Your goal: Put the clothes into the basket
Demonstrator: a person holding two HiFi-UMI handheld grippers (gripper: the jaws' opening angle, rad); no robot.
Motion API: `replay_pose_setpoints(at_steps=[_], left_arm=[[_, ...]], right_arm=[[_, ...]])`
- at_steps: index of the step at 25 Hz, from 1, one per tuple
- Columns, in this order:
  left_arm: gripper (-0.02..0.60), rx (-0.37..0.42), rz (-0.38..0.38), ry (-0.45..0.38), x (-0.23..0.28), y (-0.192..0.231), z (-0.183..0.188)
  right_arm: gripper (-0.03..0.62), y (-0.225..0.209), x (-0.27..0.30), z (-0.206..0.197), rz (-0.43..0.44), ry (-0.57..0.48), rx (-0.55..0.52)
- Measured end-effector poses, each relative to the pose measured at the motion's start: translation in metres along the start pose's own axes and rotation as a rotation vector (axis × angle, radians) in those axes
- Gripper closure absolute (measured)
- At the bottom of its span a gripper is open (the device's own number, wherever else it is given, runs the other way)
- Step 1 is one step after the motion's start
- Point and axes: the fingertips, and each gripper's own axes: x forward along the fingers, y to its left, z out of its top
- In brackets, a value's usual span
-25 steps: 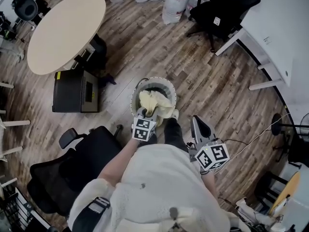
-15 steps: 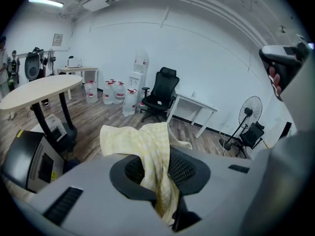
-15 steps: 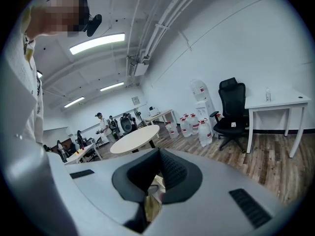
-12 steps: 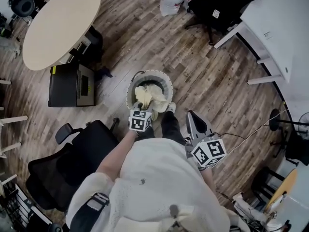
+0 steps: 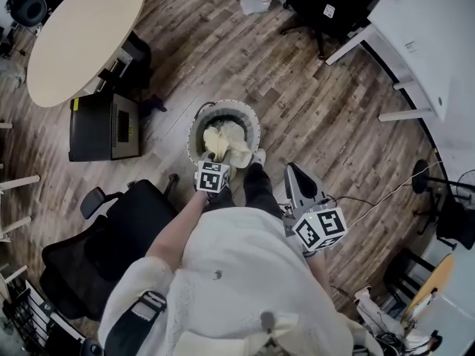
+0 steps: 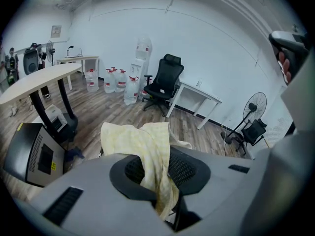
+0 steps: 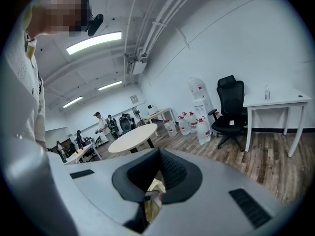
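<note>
My left gripper [image 6: 163,183] pinches the yellow cloth [image 6: 132,140], with the basket [image 5: 194,127] right under its tips. My right gripper [image 7: 154,191] is narrowed almost together.

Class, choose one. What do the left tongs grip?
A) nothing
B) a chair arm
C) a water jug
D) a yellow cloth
D: the left tongs are clamped on the cloth, which hangs over the basket.
</note>
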Motion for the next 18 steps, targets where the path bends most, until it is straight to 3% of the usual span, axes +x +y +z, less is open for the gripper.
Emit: replay_pose_setpoints(at_steps=[18], left_arm=[[0.491, 0.016, 0.037, 0.116, 0.073, 0.01, -0.009]], right_arm=[[0.585, -0.057, 0.026, 0.011, -0.014, 0.04, 0.008]])
